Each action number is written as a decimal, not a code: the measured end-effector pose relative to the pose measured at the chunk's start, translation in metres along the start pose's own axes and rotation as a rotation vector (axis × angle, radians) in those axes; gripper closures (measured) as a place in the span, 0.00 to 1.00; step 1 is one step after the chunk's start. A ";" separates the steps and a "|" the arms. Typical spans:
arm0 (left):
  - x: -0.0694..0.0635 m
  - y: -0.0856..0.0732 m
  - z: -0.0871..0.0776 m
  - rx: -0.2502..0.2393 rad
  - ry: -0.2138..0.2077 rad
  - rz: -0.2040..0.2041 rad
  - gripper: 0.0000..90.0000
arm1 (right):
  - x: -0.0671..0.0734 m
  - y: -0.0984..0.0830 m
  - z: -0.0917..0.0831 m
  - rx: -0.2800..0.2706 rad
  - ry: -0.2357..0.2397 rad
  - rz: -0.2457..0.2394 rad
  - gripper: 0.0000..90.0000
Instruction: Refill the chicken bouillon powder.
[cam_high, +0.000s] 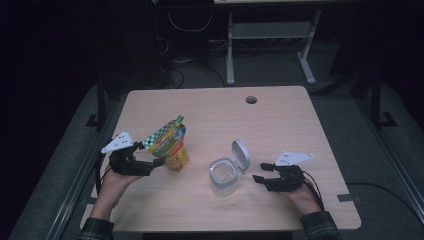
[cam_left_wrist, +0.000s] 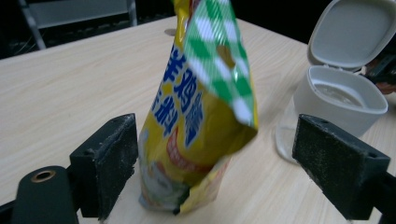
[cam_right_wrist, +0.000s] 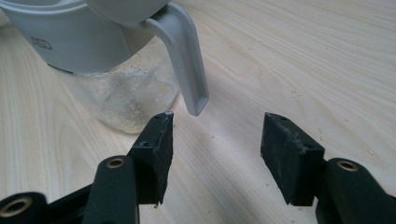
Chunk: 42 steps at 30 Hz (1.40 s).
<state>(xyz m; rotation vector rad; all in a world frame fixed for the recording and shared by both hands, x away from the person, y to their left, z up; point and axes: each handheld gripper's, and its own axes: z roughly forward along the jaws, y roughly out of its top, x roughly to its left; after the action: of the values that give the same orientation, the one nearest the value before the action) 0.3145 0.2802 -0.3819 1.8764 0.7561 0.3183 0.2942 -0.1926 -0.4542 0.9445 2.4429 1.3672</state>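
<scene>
Pale wood tabletop (cam_high: 280, 120), and both hands come in at the near edge. On the near right, the right gripper (cam_high: 261, 172) has its jaws apart with nothing between them, sitting just right of the clear jar (cam_high: 223, 176). That jar has a grey collar, and its flip lid (cam_high: 241, 154) is hinged open and standing up. On the left, the left gripper (cam_high: 159, 161) has its jaws wide apart on either side of the yellow and green pouch (cam_left_wrist: 201, 116); in the left gripper view one pad looks right against the pouch, the other well clear. Pouch stands upright, leaning a bit. Farther back, a round cable hole (cam_high: 251, 99) sits near the far edge.
</scene>
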 end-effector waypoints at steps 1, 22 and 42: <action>0.000 0.001 0.001 0.002 -0.001 0.004 0.16 | 0.000 0.000 0.000 0.001 0.000 0.001 0.48; -0.003 0.016 0.012 -0.029 0.024 0.043 0.64 | -0.001 -0.001 0.000 0.006 -0.012 -0.011 0.48; -0.004 0.019 0.014 0.014 0.069 0.073 1.00 | -0.002 -0.001 -0.002 0.004 -0.018 -0.004 0.48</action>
<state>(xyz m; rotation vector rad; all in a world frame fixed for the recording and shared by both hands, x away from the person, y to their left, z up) 0.3254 0.2624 -0.3699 1.9175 0.7394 0.4265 0.2941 -0.1956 -0.4546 0.9477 2.4339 1.3468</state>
